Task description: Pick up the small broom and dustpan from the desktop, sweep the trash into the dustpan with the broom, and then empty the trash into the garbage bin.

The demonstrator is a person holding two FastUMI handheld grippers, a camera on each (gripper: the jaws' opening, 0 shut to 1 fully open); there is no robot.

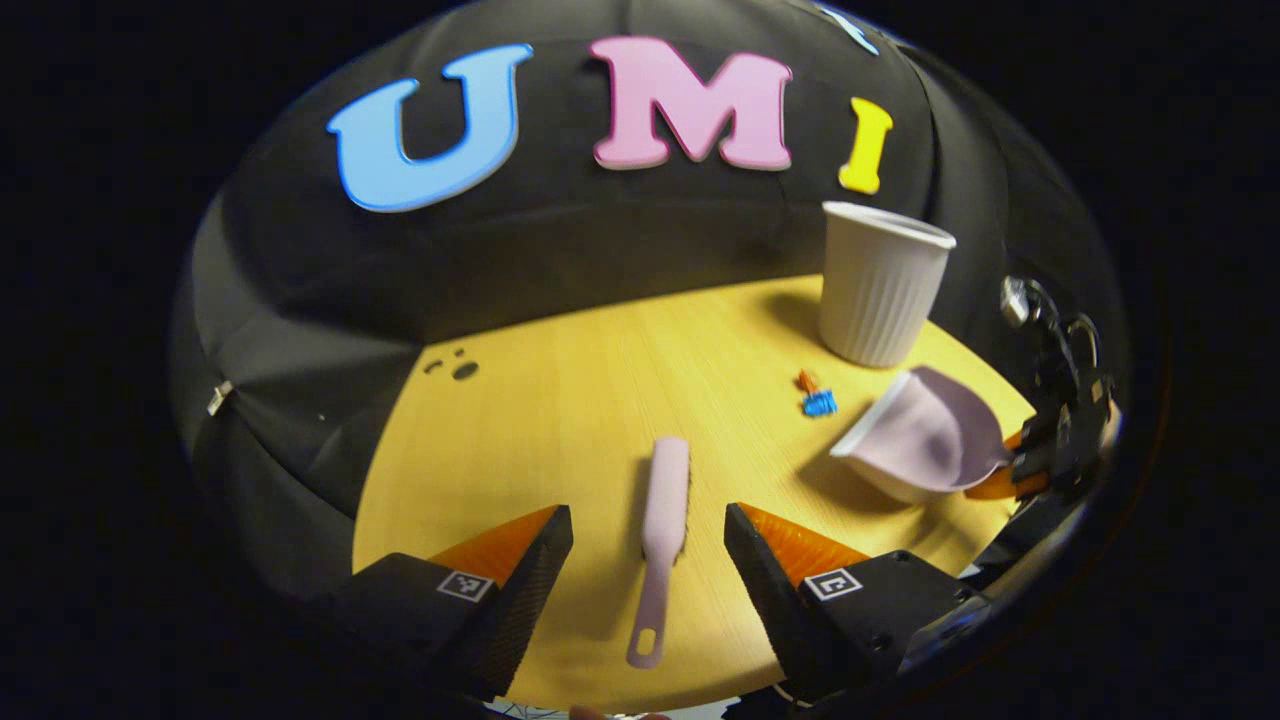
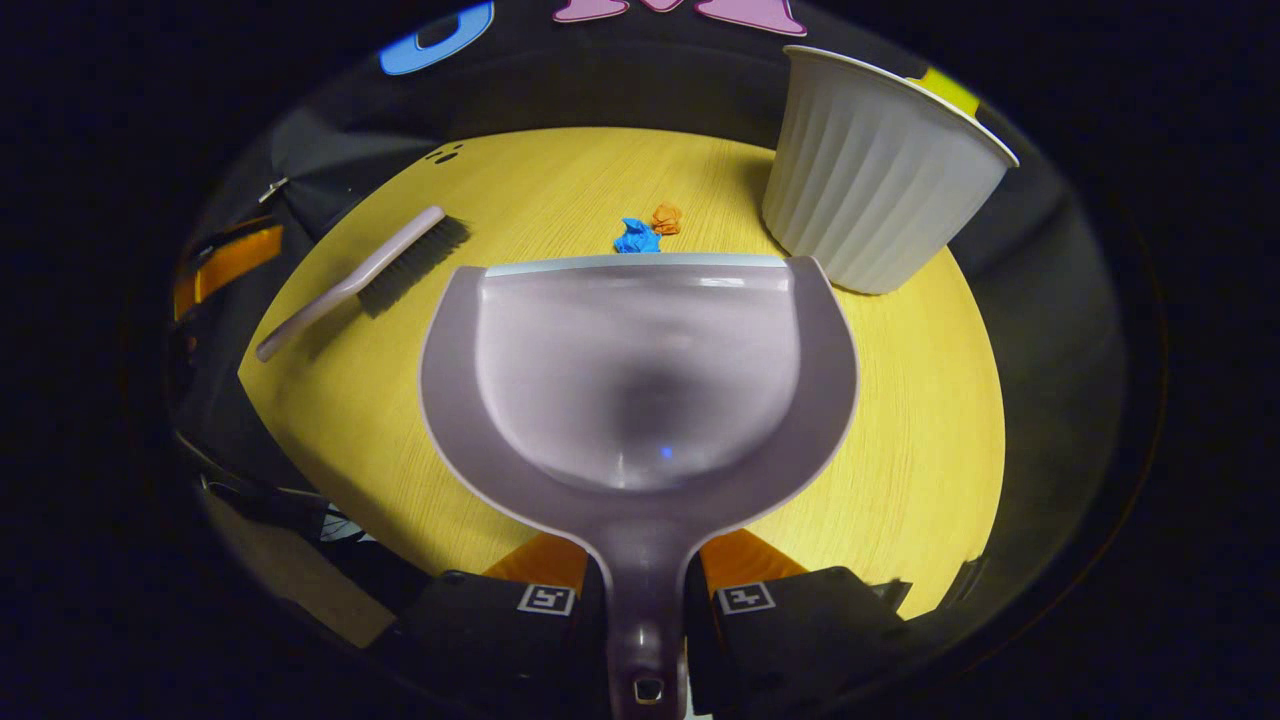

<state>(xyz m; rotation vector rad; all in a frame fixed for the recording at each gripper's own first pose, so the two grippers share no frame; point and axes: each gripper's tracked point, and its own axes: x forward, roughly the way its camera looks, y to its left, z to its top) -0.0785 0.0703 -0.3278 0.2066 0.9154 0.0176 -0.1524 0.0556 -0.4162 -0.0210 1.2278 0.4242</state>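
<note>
A small lilac broom (image 1: 662,530) lies flat on the yellow desktop (image 1: 560,420), handle toward me. My left gripper (image 1: 648,545) is open, one finger on each side of the broom handle, not touching it. A lilac dustpan (image 2: 640,370) is held by its handle in my right gripper (image 2: 645,580), which is shut on it; its front lip points at the trash. The dustpan (image 1: 925,440) and right gripper (image 1: 1060,440) also appear at the right of the left gripper view. Blue and orange trash scraps (image 2: 645,230) lie just beyond the lip. The broom (image 2: 370,275) lies to the left.
A white ribbed garbage bin (image 2: 880,170) stands at the back right of the desktop, close behind the trash (image 1: 815,395); the bin (image 1: 880,285) is upright. The table's edge curves round near both grippers. Black cloth walls close off the back.
</note>
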